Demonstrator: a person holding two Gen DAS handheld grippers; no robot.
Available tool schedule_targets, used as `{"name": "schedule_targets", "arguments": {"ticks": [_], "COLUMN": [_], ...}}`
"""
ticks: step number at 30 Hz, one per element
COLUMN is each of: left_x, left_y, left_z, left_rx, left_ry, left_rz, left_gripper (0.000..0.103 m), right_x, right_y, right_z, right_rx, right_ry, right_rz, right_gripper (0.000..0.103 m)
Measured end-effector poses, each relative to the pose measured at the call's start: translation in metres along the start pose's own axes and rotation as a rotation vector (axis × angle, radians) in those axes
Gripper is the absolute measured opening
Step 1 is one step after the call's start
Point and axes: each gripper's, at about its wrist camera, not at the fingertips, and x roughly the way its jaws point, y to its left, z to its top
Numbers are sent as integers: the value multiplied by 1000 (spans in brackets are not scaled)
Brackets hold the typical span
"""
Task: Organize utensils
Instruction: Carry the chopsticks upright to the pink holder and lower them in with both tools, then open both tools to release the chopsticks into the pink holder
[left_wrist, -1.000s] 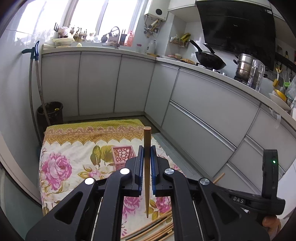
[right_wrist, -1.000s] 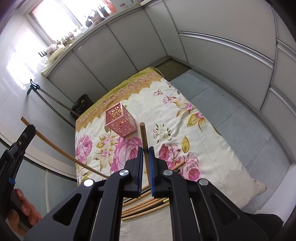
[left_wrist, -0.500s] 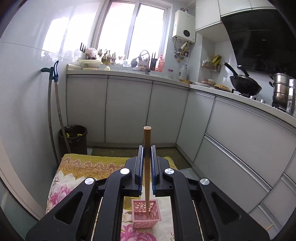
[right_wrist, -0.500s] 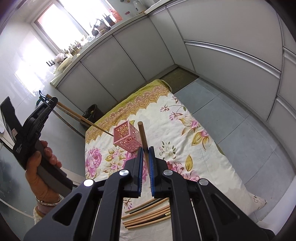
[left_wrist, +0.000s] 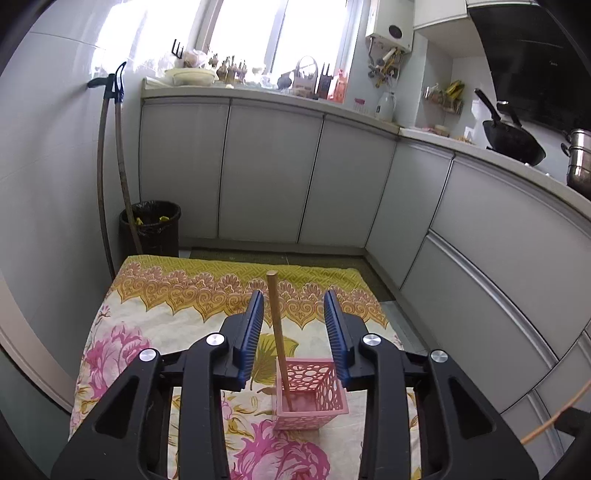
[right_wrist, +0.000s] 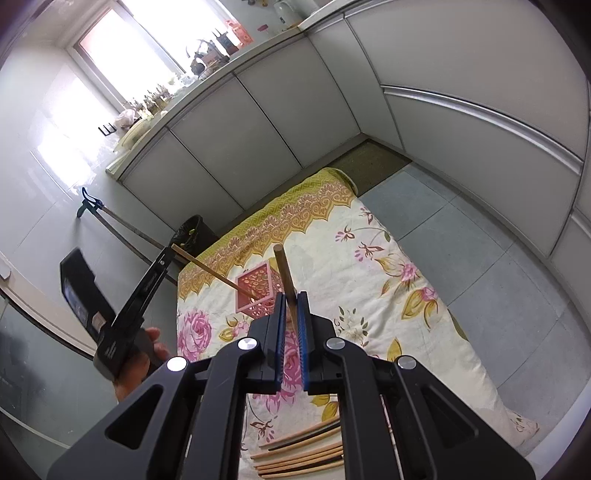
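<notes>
A pink perforated holder (left_wrist: 310, 395) stands on a floral cloth (left_wrist: 177, 306). My left gripper (left_wrist: 293, 332) is open right above it; a wooden chopstick (left_wrist: 277, 336) stands free between the jaws with its tip inside the holder. In the right wrist view the holder (right_wrist: 256, 291) shows with that chopstick (right_wrist: 210, 270) leaning in it, under the left gripper (right_wrist: 168, 258). My right gripper (right_wrist: 290, 317) is shut on another wooden chopstick (right_wrist: 284, 273) above the cloth. Several chopsticks (right_wrist: 299, 454) lie on the cloth near me.
White kitchen cabinets (left_wrist: 266, 173) run along the back and right. A black bin (left_wrist: 149, 229) and two long-handled tools (left_wrist: 110, 177) stand at the back left wall. A wok (left_wrist: 513, 144) and a steel pot (left_wrist: 580, 162) sit on the counter. Grey floor tiles (right_wrist: 461, 236) lie right of the cloth.
My left gripper has tilted down over the pink holder and opened, letting the chopstick drop into it. My right gripper has stayed shut on its chopstick and shifted slightly.
</notes>
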Motion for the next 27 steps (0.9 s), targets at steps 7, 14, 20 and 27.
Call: {"name": "schedule_targets", "arguments": {"ticks": [7, 14, 20, 27], "left_x": [-85, -90, -82, -74], "left_y": [27, 63, 74, 70], "left_z": [-18, -53, -61, -66], "left_rx": [-49, -96, -102, -90], "left_ry": [-50, 40, 70, 96], "left_rz": [29, 82, 88, 80], "left_gripper": [60, 60, 60, 60], "right_x": [6, 41, 86, 144], "right_y": [38, 70, 82, 82], "right_z": [34, 71, 80, 66], "right_rx": [-45, -47, -78, -132], "right_ry": [-73, -129, -136, -76], "right_rz": [36, 73, 46, 2], "right_gripper": [7, 7, 7, 9]}}
